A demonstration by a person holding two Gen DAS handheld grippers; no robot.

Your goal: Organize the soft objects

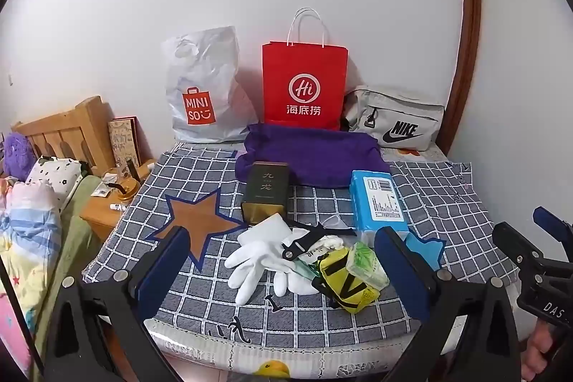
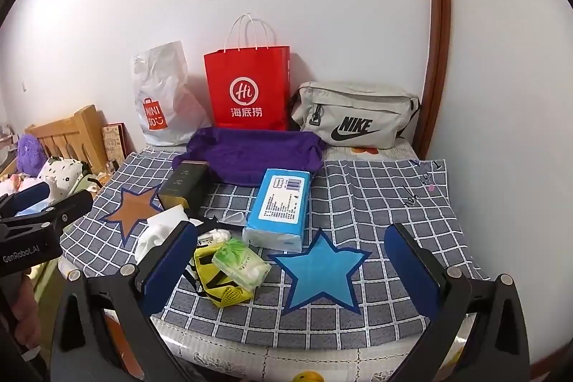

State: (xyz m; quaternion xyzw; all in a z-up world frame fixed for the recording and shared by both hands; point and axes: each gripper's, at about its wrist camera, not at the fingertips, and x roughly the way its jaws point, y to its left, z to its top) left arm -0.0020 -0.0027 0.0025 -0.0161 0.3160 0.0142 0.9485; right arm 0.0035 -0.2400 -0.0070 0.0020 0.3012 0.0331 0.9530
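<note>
A pile lies at the front of the checked cloth [image 1: 447, 203]: white gloves [image 1: 261, 260], a yellow-and-black pouch [image 1: 349, 285], a green tissue pack [image 1: 369, 265] and a black clip strap [image 1: 304, 240]. Behind the pile are a dark box [image 1: 266, 192], a blue tissue pack [image 1: 379, 199] and a purple cloth [image 1: 315, 153]. My left gripper [image 1: 283, 271] hangs open above the gloves, holding nothing. My right gripper [image 2: 292, 260] is open over the blue star [image 2: 322, 271], right of the pouch [image 2: 218, 281] and the green pack [image 2: 241, 264].
Against the wall stand a white Miniso bag [image 1: 200, 88], a red paper bag [image 1: 304, 85] and a grey Nike bag [image 1: 394, 117]. A wooden nightstand [image 1: 104, 213], a headboard [image 1: 64, 127] and bedding [image 1: 32, 228] are on the left. A wooden door frame [image 2: 437, 42] stands on the right.
</note>
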